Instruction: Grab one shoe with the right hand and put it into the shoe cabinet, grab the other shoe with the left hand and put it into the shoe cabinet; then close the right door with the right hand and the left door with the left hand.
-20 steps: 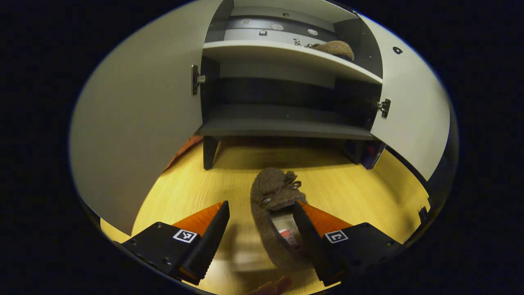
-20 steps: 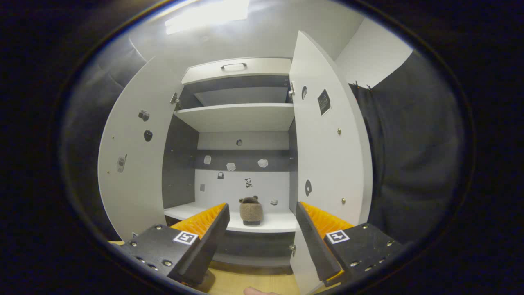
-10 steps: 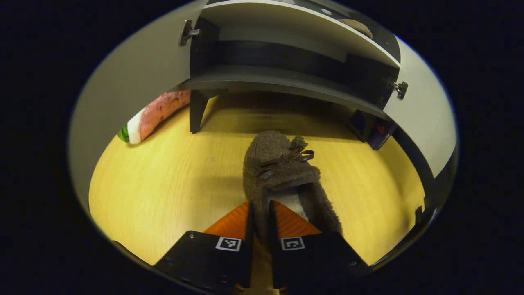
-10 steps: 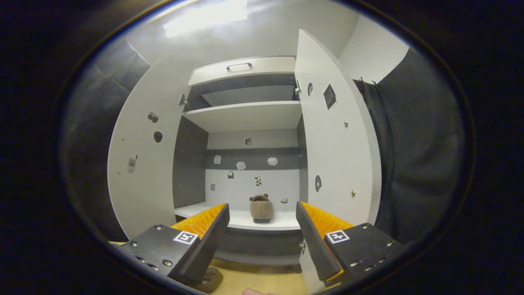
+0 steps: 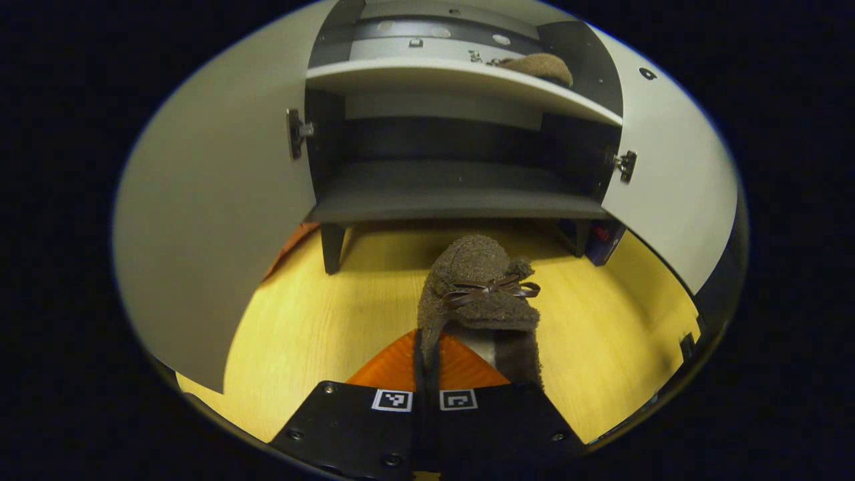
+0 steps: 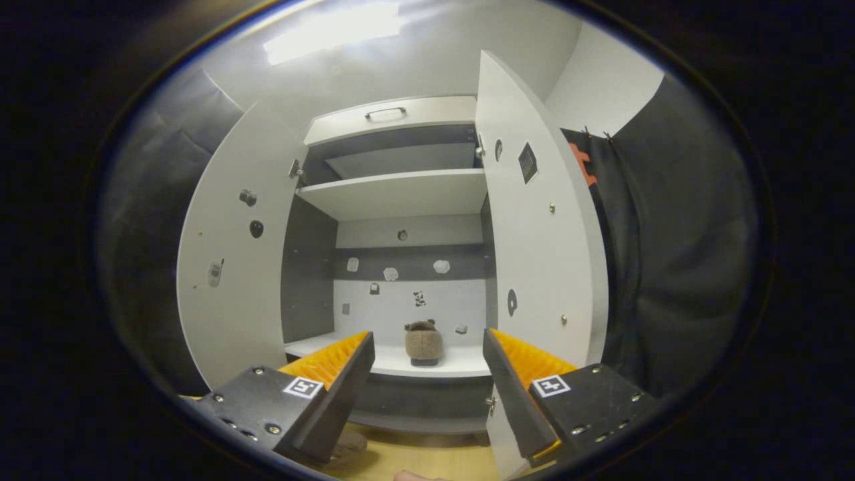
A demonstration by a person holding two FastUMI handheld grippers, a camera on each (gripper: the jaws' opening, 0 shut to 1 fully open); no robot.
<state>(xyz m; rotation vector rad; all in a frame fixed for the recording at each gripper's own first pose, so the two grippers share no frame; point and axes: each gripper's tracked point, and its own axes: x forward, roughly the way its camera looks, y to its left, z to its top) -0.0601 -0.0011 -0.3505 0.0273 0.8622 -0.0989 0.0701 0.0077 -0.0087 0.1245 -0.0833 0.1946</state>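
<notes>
One shoe (image 5: pixel 477 294) is pinched in the left hand-held gripper (image 5: pixel 425 364), toe forward.

Closed the left claw (image 5: pixel 425 374) on the side wall of the brown shoe (image 5: pixel 482 294), open a second ago. Raised the shoe off the floor (image 5: pixel 320 321), toe toward the cabinet (image 5: pixel 461 200)

A fuzzy brown shoe (image 5: pixel 482 280) with a dark brown bow is seen over a yellow wood-grain floor (image 5: pixel 320 327). White doors (image 6: pixel 534 247) and grey-and-white shelves (image 6: pixel 401 190) are shown.
</notes>
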